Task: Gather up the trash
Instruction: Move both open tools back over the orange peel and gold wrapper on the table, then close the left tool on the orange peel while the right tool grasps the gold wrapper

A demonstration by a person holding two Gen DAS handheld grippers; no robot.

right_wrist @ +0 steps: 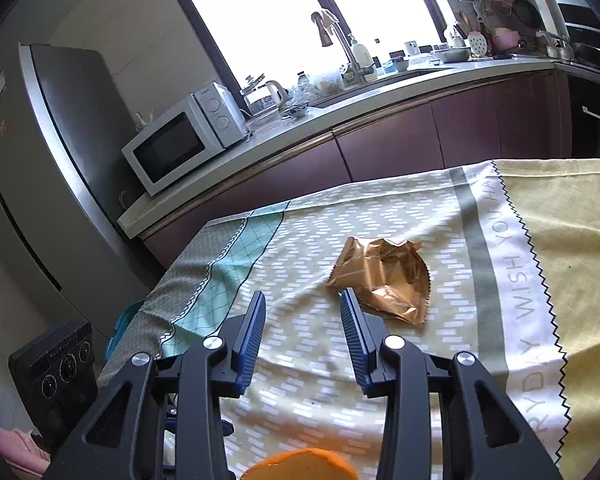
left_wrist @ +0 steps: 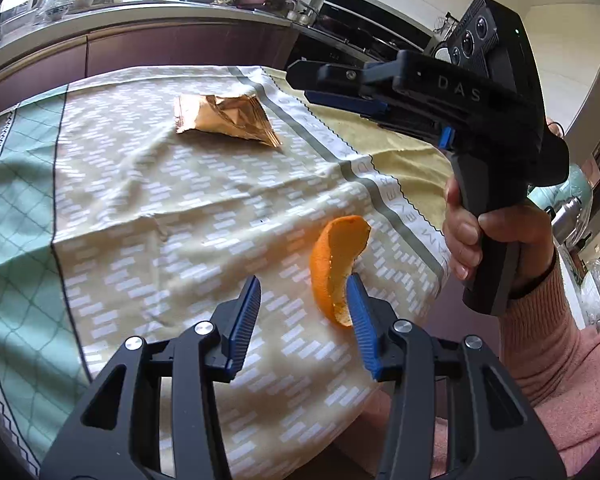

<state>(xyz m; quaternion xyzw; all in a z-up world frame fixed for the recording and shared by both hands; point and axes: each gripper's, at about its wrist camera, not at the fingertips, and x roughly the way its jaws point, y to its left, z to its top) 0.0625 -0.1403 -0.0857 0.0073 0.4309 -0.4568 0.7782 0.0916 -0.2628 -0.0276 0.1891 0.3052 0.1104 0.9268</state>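
Orange peel [left_wrist: 337, 270] is seen on the cloth [left_wrist: 148, 208], beside the wrapper [left_wrist: 226, 119]. Both pieces are not yet collected. Left gripper [left_wrist: 305, 322] and right gripper [right_wrist: 303, 338] are held apart, empty; closing on trash is judged next.

I see a curled strip of orange peel [left_wrist: 336, 268] lying on its edge just outside the right finger of my left tongs [left_wrist: 306, 320]. A crumpled, empty gold-brown foil wrapper [right_wrist: 384, 274] lies flat just beyond the right fingertip of my right tongs [right_wrist: 303, 332].
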